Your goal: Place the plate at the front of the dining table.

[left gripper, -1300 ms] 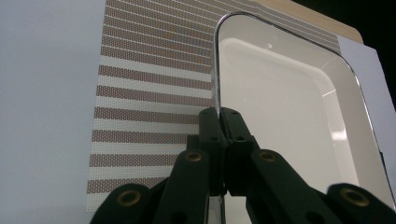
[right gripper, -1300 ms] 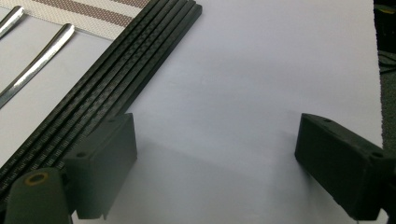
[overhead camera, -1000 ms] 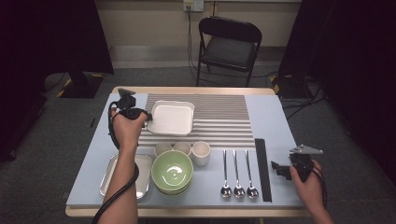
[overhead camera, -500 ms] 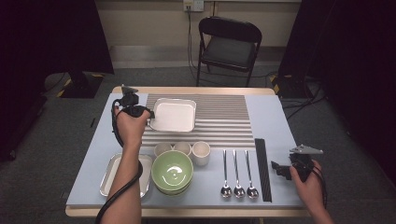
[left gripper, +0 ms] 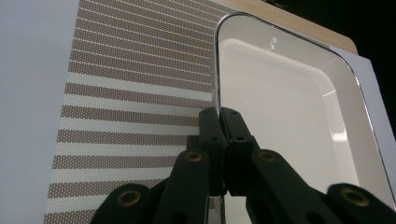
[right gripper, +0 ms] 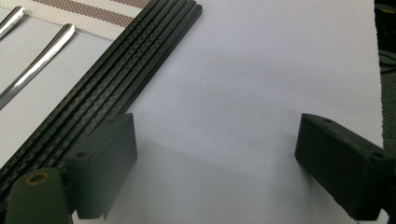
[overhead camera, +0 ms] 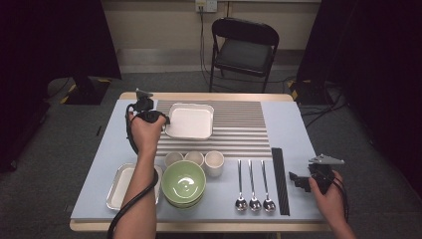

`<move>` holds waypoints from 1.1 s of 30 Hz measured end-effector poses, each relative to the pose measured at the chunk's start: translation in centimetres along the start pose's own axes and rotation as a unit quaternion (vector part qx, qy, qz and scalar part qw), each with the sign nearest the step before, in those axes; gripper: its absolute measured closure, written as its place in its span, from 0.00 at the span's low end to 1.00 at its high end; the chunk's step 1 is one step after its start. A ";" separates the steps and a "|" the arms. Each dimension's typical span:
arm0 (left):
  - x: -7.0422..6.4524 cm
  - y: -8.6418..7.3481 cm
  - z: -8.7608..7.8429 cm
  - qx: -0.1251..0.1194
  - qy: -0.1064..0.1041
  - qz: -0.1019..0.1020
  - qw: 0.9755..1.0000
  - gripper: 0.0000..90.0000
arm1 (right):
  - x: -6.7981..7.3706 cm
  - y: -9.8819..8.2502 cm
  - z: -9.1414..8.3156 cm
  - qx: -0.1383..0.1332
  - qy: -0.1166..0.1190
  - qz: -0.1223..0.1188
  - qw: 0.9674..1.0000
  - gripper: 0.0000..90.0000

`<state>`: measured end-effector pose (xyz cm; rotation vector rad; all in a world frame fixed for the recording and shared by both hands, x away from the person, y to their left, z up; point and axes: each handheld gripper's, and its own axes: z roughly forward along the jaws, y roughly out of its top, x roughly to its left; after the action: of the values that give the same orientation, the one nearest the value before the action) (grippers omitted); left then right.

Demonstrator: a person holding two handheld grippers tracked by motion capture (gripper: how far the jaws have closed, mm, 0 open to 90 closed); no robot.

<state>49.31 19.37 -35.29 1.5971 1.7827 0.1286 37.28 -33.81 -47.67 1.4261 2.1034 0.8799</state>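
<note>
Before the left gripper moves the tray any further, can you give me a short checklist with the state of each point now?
1. Left gripper shut on the rim of the white rectangular metal tray: ok, both jaws pinch the edge.
2. Grip well centred on the tray: not ok, it holds one side edge near a corner.
3. Tray lies flat on the striped brown and white placemat: cannot tell.
4. Tray clear of the three small beige cups: ok, they stand apart from it.
5. Right gripper open and holding nothing: ok, it sits beside the black chopsticks.
</note>
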 end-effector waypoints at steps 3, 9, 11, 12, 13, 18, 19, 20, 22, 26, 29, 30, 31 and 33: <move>0.0 0.1 0.1 -0.001 0.005 -0.002 1.000 0.99 | 0.0 0.0 0.0 0.001 0.000 0.001 1.000 0.13; 0.0 0.2 0.4 -0.001 0.008 -0.006 1.000 0.99 | 0.0 0.0 0.0 0.001 0.001 0.000 1.000 0.13; -0.1 0.2 0.6 -0.003 0.006 -0.010 1.000 0.99 | 0.0 0.0 0.0 0.001 0.001 0.000 1.000 0.13; -0.1 0.2 0.6 0.000 0.008 -0.009 1.000 0.99 | 0.0 0.0 0.0 0.001 0.000 0.001 1.000 0.13; -0.2 0.2 0.7 -0.001 0.008 -0.009 1.000 0.99 | 0.0 0.0 0.0 0.001 0.001 0.000 1.000 0.13; -0.5 0.4 1.0 -0.003 0.008 -0.010 1.000 0.99 | 0.0 0.0 0.0 0.001 0.001 0.000 1.000 0.13; -0.5 0.4 1.0 -0.002 0.005 -0.010 1.000 0.99 | 0.0 0.0 0.0 0.001 0.001 0.000 1.000 0.13; -0.5 0.5 1.1 -0.002 0.004 -0.010 1.000 0.99 | 0.0 0.0 0.0 0.001 0.001 0.001 1.000 0.13; -0.6 0.5 1.1 -0.002 0.009 -0.009 1.000 0.99 | 0.0 0.0 0.0 0.001 0.001 0.000 1.000 0.13; -0.7 0.7 1.3 -0.001 0.005 -0.007 1.000 0.99 | 0.0 0.0 0.0 0.001 0.001 0.001 1.000 0.13; -0.9 0.7 1.5 -0.002 0.009 -0.007 1.000 0.99 | 0.0 0.0 0.0 0.001 0.001 0.000 1.000 0.13; -0.9 0.7 1.5 -0.002 0.010 -0.009 1.000 0.99 | 0.0 0.0 0.0 0.001 0.001 0.000 1.000 0.13; -1.0 0.7 1.6 -0.001 0.011 -0.005 1.000 0.99 | 0.0 0.0 0.0 0.001 0.001 0.000 1.000 0.13; -1.0 0.7 1.8 -0.001 0.015 -0.006 1.000 0.99 | 0.0 0.0 0.0 0.001 0.001 0.000 1.000 0.13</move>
<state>50.87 17.94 -35.75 1.5905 1.8135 0.1504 37.28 -33.83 -47.67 1.4267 2.1059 0.8803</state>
